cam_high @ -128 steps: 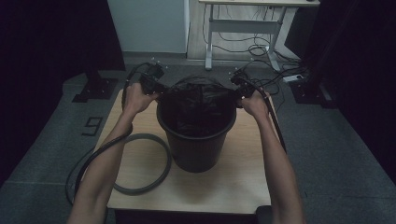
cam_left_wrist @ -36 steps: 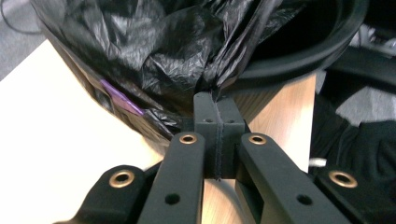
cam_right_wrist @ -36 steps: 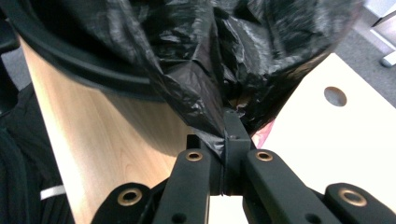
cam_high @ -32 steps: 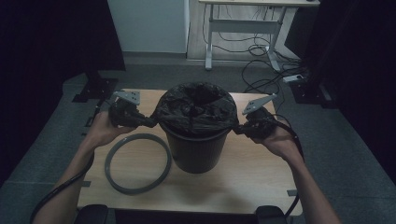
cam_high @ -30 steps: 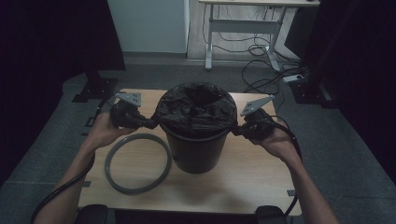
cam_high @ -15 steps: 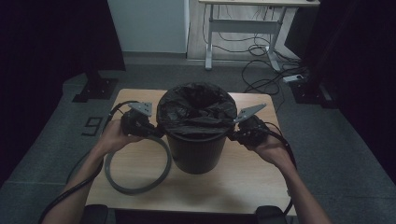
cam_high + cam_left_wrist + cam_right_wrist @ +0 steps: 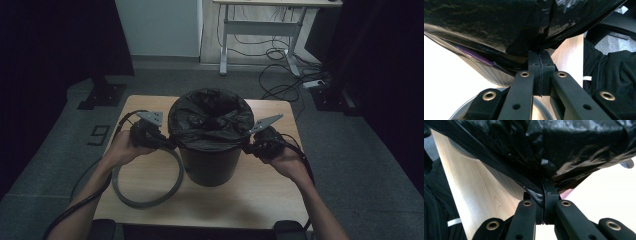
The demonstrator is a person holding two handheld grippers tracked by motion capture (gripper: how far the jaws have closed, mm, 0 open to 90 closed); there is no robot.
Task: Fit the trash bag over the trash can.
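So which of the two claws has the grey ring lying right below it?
The left claw; the grey ring lies beneath it, while the right claw has bare table underneath.

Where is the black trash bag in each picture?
High view: the black trash bag sits in the middle, lining the bin.
Left gripper view: the bag covers the top, its edge pinched in the shut left gripper.
Right gripper view: the bag covers the top, pinched in the shut right gripper.
Shared landmark: the wooden table.

right gripper (image 7: pixel 546 185) pinching black bag (image 7: pixel 564 147) — wooden table (image 7: pixel 474 195)
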